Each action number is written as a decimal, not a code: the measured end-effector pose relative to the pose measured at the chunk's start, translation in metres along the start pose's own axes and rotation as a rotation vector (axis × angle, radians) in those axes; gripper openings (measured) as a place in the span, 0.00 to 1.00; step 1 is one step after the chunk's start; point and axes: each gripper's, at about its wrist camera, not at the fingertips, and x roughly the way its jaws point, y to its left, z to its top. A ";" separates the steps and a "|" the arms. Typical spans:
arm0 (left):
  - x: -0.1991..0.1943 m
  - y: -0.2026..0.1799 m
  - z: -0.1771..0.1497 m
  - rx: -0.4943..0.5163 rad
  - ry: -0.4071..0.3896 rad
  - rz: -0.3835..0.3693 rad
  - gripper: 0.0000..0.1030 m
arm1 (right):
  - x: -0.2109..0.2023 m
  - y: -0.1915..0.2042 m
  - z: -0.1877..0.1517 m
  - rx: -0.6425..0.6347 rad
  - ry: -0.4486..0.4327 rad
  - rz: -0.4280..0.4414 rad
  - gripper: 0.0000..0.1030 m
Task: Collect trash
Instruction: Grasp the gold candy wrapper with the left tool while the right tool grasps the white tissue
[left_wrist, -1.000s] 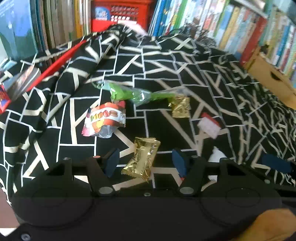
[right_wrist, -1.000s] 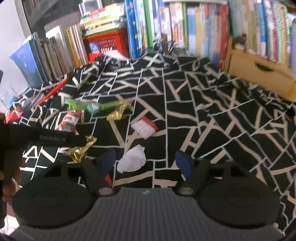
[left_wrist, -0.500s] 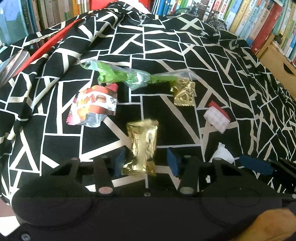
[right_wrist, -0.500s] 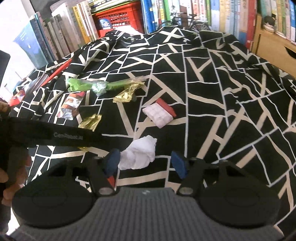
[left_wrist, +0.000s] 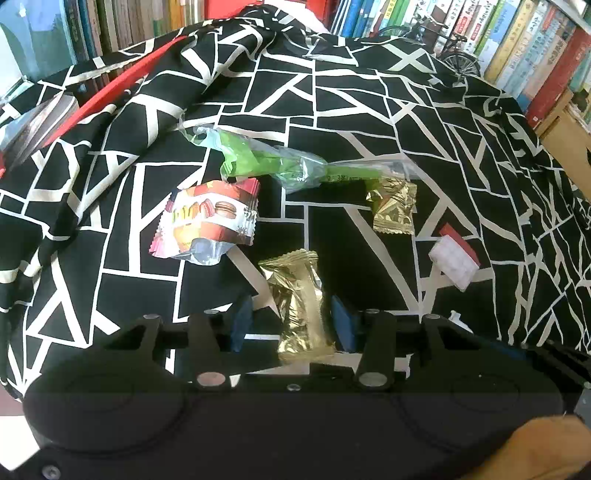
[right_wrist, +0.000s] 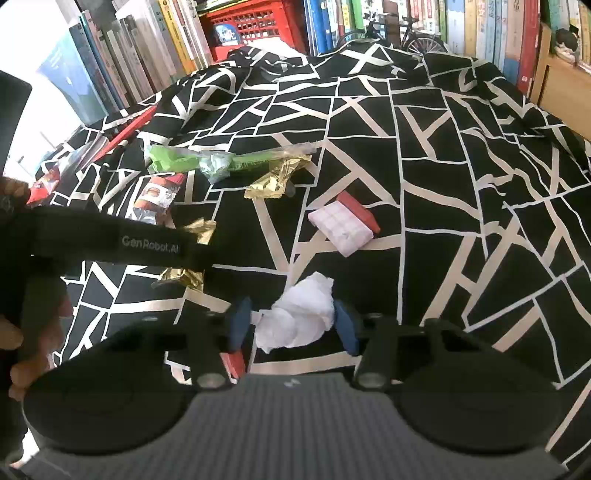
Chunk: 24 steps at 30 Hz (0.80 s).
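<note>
Your right tool (right_wrist: 291, 326) is closing around the crumpled white tissue (right_wrist: 297, 319); your left tool (left_wrist: 293, 325), half-open, straddles the crinkled gold foil wrapper (left_wrist: 301, 306), which may slide off-centre.

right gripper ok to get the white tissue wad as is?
Probably yes: the white tissue wad already sits between the closing right gripper jaws on the cloth, nothing covering it; one pad looks to touch it.

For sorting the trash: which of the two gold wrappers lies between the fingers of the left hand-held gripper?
The long gold wrapper; the smaller gold wrapper lies farther away.
</note>
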 end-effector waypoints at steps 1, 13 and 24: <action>0.001 0.000 0.001 0.002 0.002 -0.001 0.44 | 0.000 0.000 0.000 0.000 0.001 -0.003 0.48; 0.000 -0.009 0.001 0.059 -0.003 0.011 0.26 | -0.003 -0.004 0.002 0.005 -0.014 -0.008 0.39; -0.015 -0.018 -0.002 0.096 -0.023 0.001 0.23 | -0.013 -0.005 0.002 0.018 -0.037 -0.022 0.39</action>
